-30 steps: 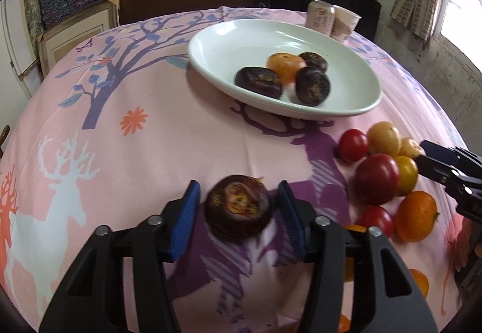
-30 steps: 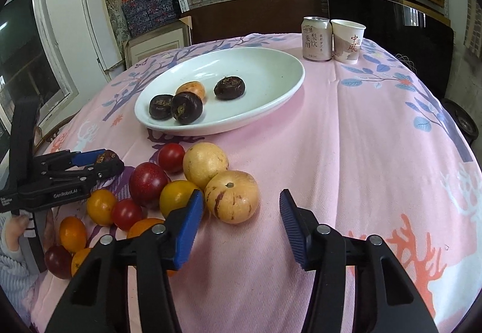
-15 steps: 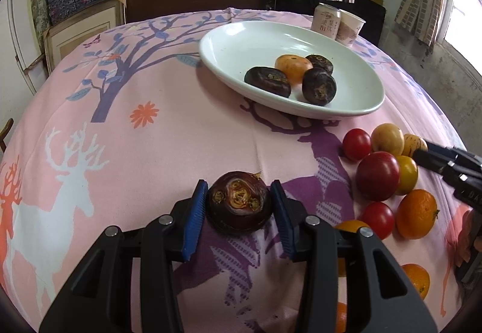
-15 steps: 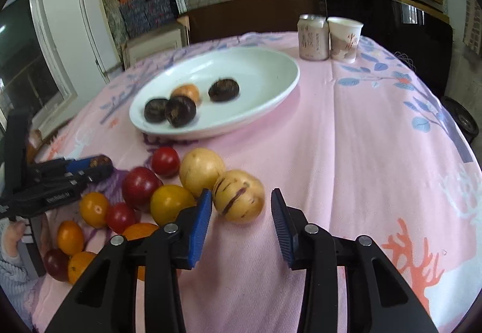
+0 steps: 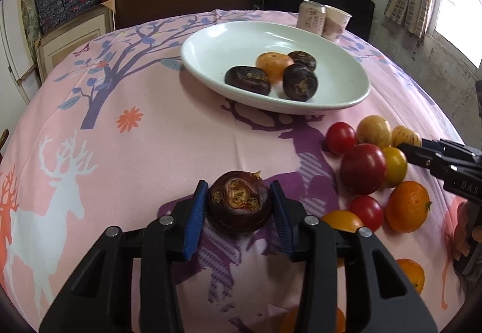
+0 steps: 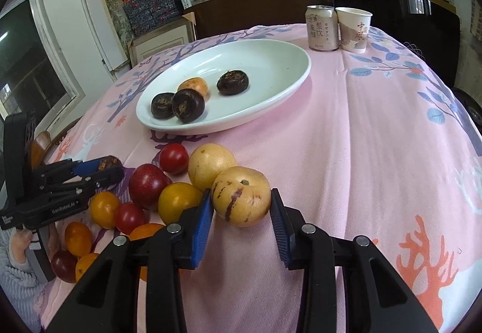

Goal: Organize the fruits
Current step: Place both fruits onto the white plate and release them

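Resting on the pink deer-print table [image 5: 186, 134]: 1 white oval ceramic plate [image 5: 229, 40] holding 3 dark brown water chestnuts and 1 orange fruit. Left gripper [image 5: 239, 206], blue-padded fingers clamped on 1 dark brown round water chestnut [image 5: 239, 205] near the table edge. Right gripper [image 6: 241, 206], fingers pressed against both sides of 1 yellow purple-streaked pepino melon [image 6: 241, 200] beside the mixed fruit pile.

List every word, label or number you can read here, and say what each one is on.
"GenRobot.AI": white print on the left gripper body, right wrist view.
"DAS": partial letters on the right gripper body, left wrist view; the rest is cut off.
Can: Chinese characters, too small to read surely.
Paper cup: red Chinese characters, too blurred to read surely.
Small white print below "GenRobot.AI": unreadable.
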Demonstrator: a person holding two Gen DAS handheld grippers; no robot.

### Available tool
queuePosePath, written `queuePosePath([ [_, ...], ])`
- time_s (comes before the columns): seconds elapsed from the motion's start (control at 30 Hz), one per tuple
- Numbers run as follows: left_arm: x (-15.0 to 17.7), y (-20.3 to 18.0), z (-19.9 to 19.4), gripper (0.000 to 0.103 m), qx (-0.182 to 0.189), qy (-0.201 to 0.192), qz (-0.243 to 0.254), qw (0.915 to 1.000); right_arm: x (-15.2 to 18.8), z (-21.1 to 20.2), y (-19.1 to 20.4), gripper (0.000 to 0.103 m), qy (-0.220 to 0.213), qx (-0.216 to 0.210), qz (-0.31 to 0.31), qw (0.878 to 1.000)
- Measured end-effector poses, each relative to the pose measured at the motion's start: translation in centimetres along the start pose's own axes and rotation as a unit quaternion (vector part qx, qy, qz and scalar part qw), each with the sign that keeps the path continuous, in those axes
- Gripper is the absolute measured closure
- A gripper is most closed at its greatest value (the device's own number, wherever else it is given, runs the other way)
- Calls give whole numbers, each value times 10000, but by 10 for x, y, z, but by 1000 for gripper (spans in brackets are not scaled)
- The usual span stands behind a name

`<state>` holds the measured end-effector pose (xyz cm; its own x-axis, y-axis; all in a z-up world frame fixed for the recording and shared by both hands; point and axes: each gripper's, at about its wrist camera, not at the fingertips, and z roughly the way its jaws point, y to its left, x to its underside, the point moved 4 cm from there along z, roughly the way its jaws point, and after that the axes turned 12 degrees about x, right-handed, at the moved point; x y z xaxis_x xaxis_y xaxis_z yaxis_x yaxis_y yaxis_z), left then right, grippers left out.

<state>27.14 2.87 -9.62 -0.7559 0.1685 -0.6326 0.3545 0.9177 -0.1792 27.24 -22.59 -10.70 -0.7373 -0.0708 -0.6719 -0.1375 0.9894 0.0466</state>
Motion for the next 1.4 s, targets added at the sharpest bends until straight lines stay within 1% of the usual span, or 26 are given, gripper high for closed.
queuePosePath([
  [0.1,-2,-7,-4,62,-34,-91,115,9999,-2,-6,-6,65,-127,9,136,9998],
  [0.2,-11,-7,-16,62,62,-286,21,9996,-7,-19,-10,65,-391,-54,250,9989],
  [0.27,-26,-5,-26,62,94,-475,-49,9988,-17,-32,-12,65,-633,-167,368,9972],
  [0.37,-56,-4,-33,62,42,-653,-56,9978,-43,-41,-7,65,-773,-278,343,9960],
  [0.43,-78,-2,-30,62,39,-712,-122,9974,-67,-39,-1,65,-811,-268,288,9959],
  [0.5,-97,-2,-19,61,81,-722,-189,9972,-82,-31,6,65,-798,-237,193,9963],
  [0.57,-109,-3,-7,61,76,-724,-217,9971,-94,-14,13,64,-798,-153,159,9966],
  [0.6,-113,-2,-2,60,59,-747,-225,9969,-98,-5,13,63,-828,-161,254,9961],
  [0.63,-116,-1,3,46,34,-781,-246,9966,-99,1,10,58,-870,-230,385,9952],
  [0.67,-118,2,6,36,8,-815,-285,9963,-98,7,5,35,-908,-287,581,9938],
  [0.7,-119,6,9,21,9,-849,-324,9959,-97,9,1,27,-920,-247,711,9929],
  [0.73,-120,9,11,19,35,-859,-345,9957,-96,10,-3,27,-956,-238,755,9923],
  [0.83,-117,18,14,19,115,-775,-439,9960,-96,3,-15,27,-1080,-224,929,9895],
  [0.87,-115,20,14,19,120,-773,-479,9958,-96,1,-19,24,-1090,-312,1063,9878],
  [0.9,-114,22,13,16,110,-786,-526,9955,-95,1,-21,19,-1082,-380,1143,9868],
  [0.93,-112,24,11,13,102,-802,-566,9951,-92,1,-24,17,-1070,-404,1209,9861],
  [0.97,-109,26,9,11,109,-828,-620,9946,-90,1,-25,15,-1067,-374,1244,9858],
  [1.03,-102,30,5,9,130,-853,-716,9937,-86,4,-26,15,-1018,-303,1237,9866],
  [1.13,-90,32,-1,8,142,-847,-830,9928,-82,3,-26,14,-989,-317,1211,9872],
  [1.23,-71,32,-7,7,160,-770,-918,9927,-73,-4,-25,9,-1011,-255,1164,9877],
  [1.3,-58,29,-12,5,173,-705,-926,9931,-65,-11,-28,5,-1016,-196,1151,9880],
  [1.4,-41,21,-19,5,218,-643,-849,9941,-54,-19,-36,4,-1009,-166,1277,9865],
])
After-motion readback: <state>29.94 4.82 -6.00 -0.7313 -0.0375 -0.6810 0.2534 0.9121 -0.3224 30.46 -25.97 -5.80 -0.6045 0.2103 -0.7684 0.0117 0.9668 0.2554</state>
